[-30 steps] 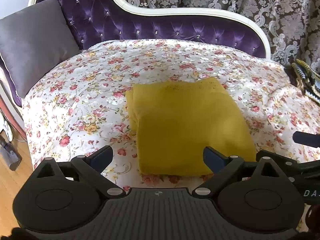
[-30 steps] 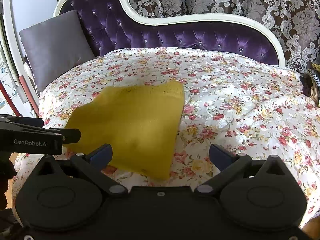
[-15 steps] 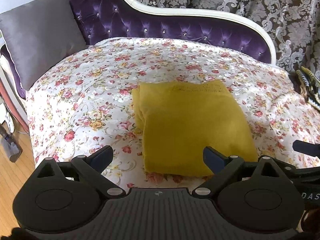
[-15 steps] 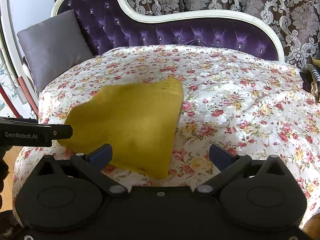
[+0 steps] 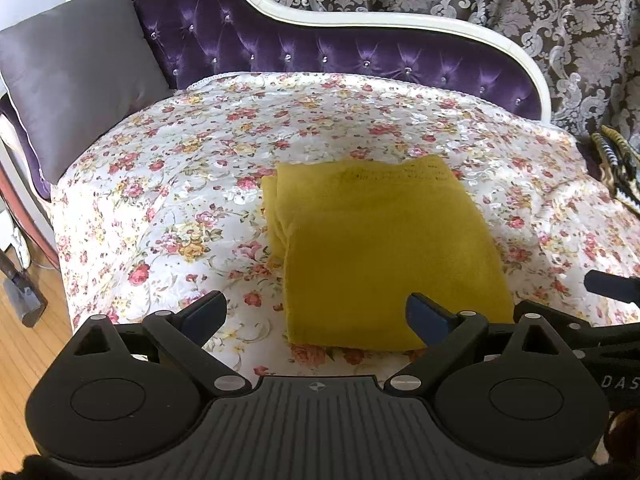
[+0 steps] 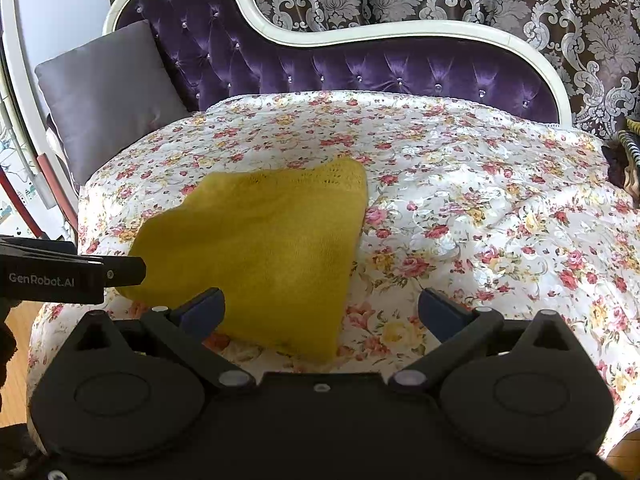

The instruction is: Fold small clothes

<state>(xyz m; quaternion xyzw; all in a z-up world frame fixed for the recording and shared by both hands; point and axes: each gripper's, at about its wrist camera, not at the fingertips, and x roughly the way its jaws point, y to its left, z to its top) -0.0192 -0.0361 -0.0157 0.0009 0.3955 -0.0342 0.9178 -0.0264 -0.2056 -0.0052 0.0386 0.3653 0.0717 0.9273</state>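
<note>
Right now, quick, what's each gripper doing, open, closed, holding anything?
Left gripper: open, holding nothing, above the near edge of the folded yellow garment.
Right gripper: open, holding nothing.

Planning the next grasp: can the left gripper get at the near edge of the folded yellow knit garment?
Probably yes. The left gripper is open and empty, the folded yellow knit garment lies flat just ahead, nothing between them.

Folded garment [image 5: 384, 256] on bedspread [image 5: 192, 184], cushion [image 5: 76, 72] far left.
</note>
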